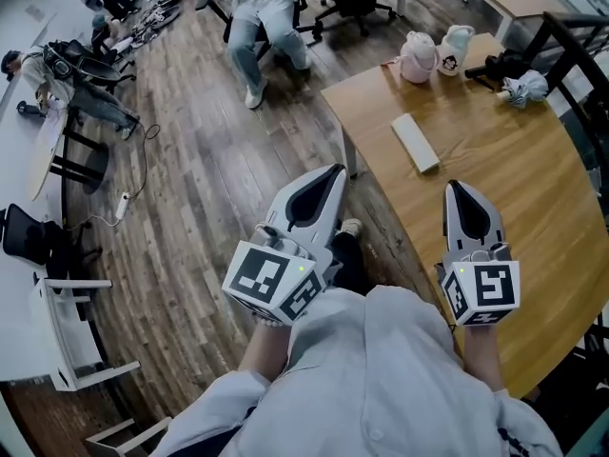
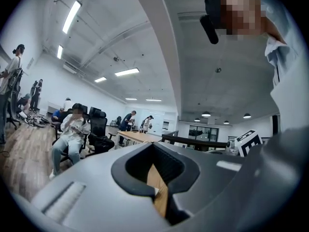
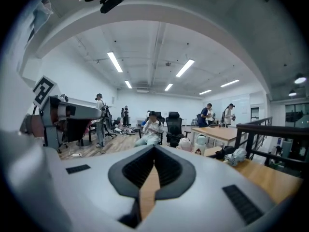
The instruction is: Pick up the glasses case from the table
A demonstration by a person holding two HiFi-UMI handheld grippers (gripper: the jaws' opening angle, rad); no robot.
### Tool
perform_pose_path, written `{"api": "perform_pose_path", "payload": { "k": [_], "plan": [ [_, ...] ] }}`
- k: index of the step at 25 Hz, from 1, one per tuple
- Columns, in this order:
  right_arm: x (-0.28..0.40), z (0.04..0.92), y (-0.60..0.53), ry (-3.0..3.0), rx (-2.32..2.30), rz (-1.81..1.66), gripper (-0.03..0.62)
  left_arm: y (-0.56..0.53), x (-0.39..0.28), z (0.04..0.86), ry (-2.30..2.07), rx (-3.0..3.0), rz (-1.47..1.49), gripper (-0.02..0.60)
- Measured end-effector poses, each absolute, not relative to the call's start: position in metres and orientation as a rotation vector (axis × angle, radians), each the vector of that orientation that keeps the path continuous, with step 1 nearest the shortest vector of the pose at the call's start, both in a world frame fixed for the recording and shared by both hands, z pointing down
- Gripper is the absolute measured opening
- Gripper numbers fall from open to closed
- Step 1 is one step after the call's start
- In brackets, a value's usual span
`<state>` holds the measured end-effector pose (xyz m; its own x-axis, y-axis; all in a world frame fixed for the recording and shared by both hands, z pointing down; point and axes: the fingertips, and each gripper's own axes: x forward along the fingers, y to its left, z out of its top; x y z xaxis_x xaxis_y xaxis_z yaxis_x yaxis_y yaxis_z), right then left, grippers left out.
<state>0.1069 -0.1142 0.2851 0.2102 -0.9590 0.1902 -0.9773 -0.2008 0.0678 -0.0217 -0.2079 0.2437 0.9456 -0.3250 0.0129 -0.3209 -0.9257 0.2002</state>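
Nothing is done yet. The glasses case (image 1: 416, 142), a pale flat bar, lies untouched on the wooden table (image 1: 533, 198), well apart from both grippers. The left gripper (image 1: 332, 172) is clenched on nothing and held out roughly level beside the table's edge, with the case at its two o'clock. The right gripper (image 1: 458, 188) — also clamped together and empty — reaches over the tabletop, case at its eleven o'clock. Reaching, opening and grasping all remain.

Bare table (image 1: 495, 184) surrounds the glasses case (image 1: 416, 143); plush toys (image 1: 417, 57) stand well beyond.
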Motion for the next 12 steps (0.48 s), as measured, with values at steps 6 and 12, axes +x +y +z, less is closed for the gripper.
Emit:
{"api": "perform_pose_path", "payload": {
  "k": [6,12],
  "plan": [
    [0.140,0.282,-0.132,-1.731,2.404,0.176,0.000,-0.244,0.022,0.243,-0.320,2.929,-0.005,0.003],
    [0.174,0.283,-0.168,-1.633,2.465,0.227,0.000,-0.291,0.066,0.250,-0.216,2.909,0.061,0.003]
  ]
}}
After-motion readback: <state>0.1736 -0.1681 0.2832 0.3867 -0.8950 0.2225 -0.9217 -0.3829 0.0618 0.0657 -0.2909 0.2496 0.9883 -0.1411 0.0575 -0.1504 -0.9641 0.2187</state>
